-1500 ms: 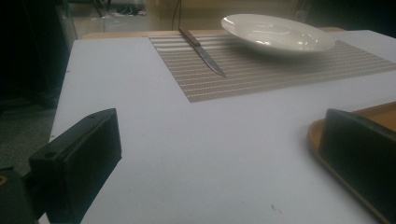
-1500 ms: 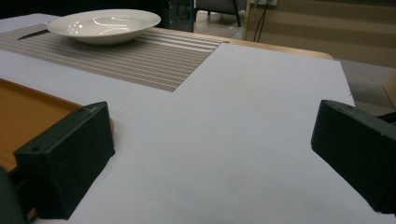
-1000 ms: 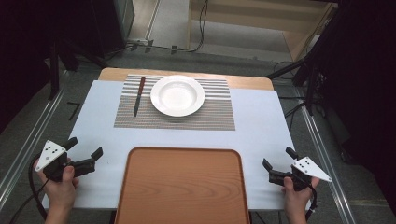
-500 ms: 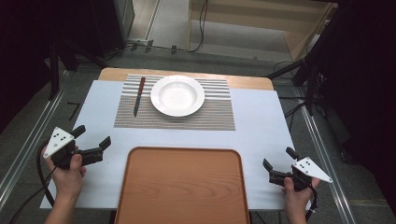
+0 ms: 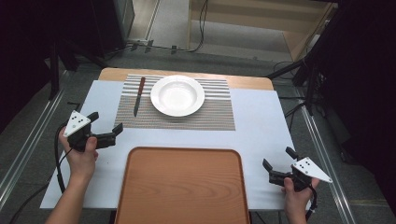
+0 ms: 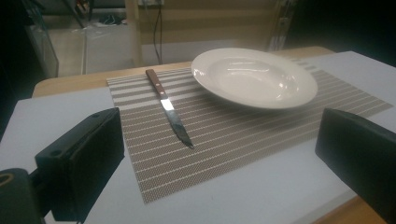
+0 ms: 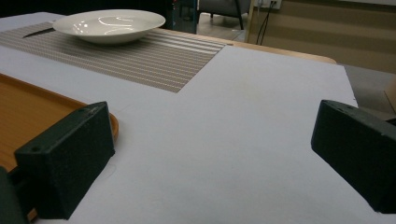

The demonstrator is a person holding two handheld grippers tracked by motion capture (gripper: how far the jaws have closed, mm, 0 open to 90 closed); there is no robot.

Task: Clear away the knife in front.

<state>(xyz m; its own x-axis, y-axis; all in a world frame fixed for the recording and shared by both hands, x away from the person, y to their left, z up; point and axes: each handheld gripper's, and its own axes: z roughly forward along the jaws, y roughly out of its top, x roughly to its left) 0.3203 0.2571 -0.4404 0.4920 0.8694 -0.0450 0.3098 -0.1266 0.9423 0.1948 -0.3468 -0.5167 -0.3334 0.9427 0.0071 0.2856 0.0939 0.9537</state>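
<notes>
Dark surroundings and cable-strewn flooring are framing a table covered with a white sheet, its wooden edge showing at the far side. On the far half a striped grey placemat is lying flat, carrying a white deep plate near its middle and a wooden-handled knife just beside the plate on the left, blade pointing toward the person. An empty wooden tray is sitting at the near edge, between the two hands.

Left gripper is hovering near the placemat's near-left corner, jaws spread wide and holding nothing; in the left gripper view they are framing the knife and plate.

Right gripper is resting low near the table's near-right corner, just beside the tray, jaws likewise released and empty; the right gripper view is showing bare white sheet between them, tray rim at left.
</notes>
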